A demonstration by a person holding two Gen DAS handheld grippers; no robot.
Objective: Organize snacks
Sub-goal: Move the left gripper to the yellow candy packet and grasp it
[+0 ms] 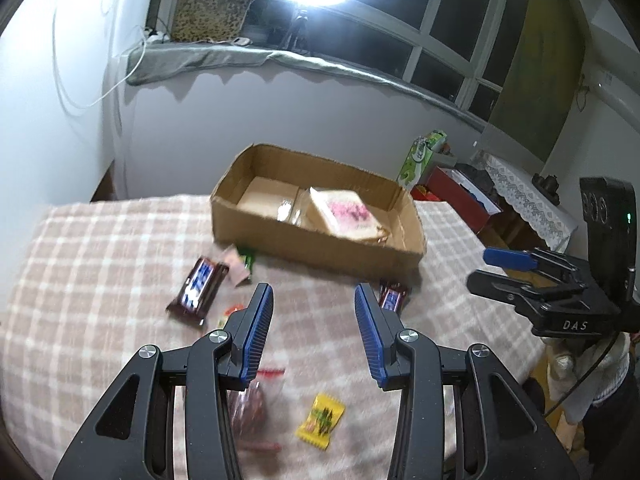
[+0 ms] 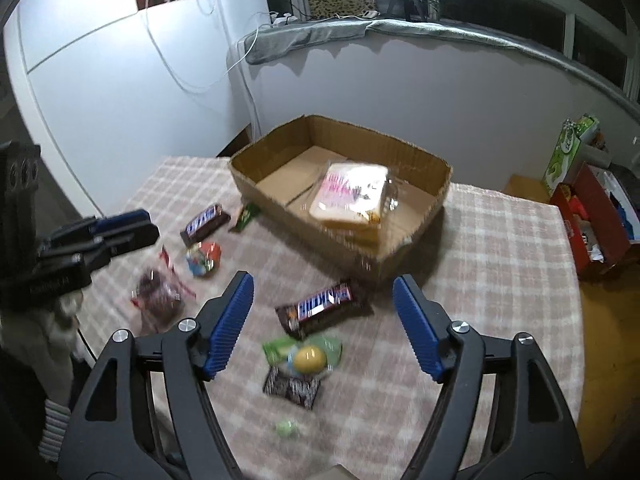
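Note:
An open cardboard box stands at the back of the checked table with a wrapped bread pack inside. Loose snacks lie in front of it: two Snickers bars, a yellow candy packet, a dark snack bag and a green packet with a yellow ball. My left gripper hovers open over the cloth, empty. My right gripper is open wide above the nearer Snickers bar, not touching it.
A black wrapper, a small green candy, a colourful packet and a green bar also lie on the cloth. Beyond the table's right edge sit a red box and a green carton. A wall rises behind the box.

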